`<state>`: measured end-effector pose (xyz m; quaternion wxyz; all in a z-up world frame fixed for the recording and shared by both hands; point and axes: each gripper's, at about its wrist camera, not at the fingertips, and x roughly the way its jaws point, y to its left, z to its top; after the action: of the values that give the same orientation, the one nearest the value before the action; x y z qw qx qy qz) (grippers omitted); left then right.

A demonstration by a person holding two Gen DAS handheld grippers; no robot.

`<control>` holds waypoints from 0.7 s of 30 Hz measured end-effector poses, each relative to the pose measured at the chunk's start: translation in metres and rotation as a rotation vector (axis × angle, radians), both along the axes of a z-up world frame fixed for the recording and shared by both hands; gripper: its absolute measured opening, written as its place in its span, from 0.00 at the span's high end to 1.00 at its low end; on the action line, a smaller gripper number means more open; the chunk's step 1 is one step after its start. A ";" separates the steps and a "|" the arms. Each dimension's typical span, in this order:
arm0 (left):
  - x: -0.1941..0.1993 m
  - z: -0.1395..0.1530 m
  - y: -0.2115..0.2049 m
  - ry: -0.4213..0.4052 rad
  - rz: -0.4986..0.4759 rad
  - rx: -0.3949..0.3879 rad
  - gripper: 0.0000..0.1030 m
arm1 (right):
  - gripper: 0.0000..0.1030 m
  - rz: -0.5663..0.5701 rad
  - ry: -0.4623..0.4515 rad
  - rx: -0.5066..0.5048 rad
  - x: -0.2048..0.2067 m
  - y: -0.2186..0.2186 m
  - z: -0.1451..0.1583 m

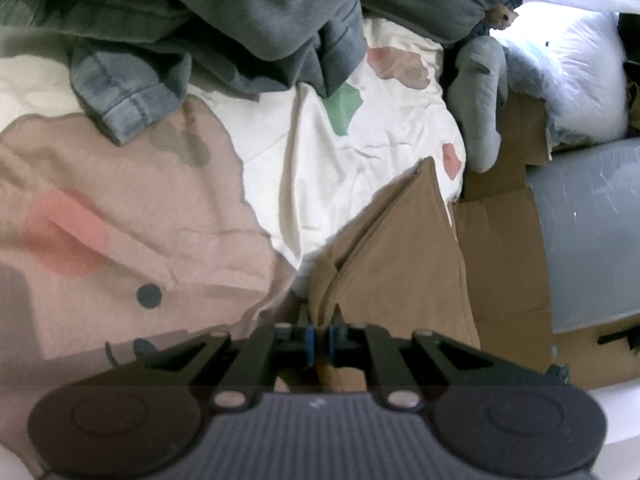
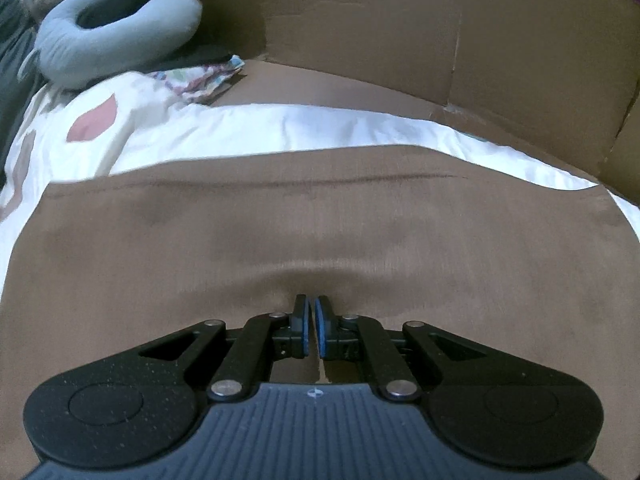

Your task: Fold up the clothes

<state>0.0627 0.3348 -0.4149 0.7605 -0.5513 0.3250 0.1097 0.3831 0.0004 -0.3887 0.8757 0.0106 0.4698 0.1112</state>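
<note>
Both grippers, left point(image 1: 320, 322) & right point(image 2: 311, 312), clamp brown cloth point(image 2: 320, 232) on patterned bedsheet point(image 1: 312, 152); cardboard point(image 2: 520, 60) behind.

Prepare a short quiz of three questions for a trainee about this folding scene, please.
1. True or false: the left hand-held gripper is wide open.
2. The right hand-held gripper is closed on which thing? A: grey neck pillow; B: brown garment; C: cardboard box.
3. Fill in: the brown garment lies on a white patterned ____.

Key: 1 false, it is shut on the brown garment; 2 B; 3 bedsheet.
</note>
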 end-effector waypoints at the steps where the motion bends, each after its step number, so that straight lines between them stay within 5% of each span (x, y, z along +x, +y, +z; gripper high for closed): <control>1: 0.000 0.000 0.001 0.000 -0.003 0.001 0.94 | 0.91 -0.014 0.013 0.013 0.005 0.001 0.000; 7: 0.001 0.002 0.002 0.000 -0.013 0.003 0.93 | 0.91 -0.089 0.059 0.083 0.031 0.005 -0.004; 18: 0.003 0.011 0.000 -0.008 -0.016 0.013 0.93 | 0.90 0.076 0.055 0.008 0.068 0.018 -0.002; 20: 0.004 0.015 -0.002 -0.014 -0.021 0.025 0.93 | 0.82 0.078 0.058 0.026 0.065 0.014 0.006; 21: 0.004 0.017 -0.003 -0.017 -0.024 0.029 0.94 | 0.68 0.072 0.056 0.041 0.062 0.011 0.011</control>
<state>0.0668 0.3322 -0.3980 0.7724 -0.5372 0.3234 0.1008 0.4450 0.0110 -0.3780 0.8571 0.0146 0.4920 0.1518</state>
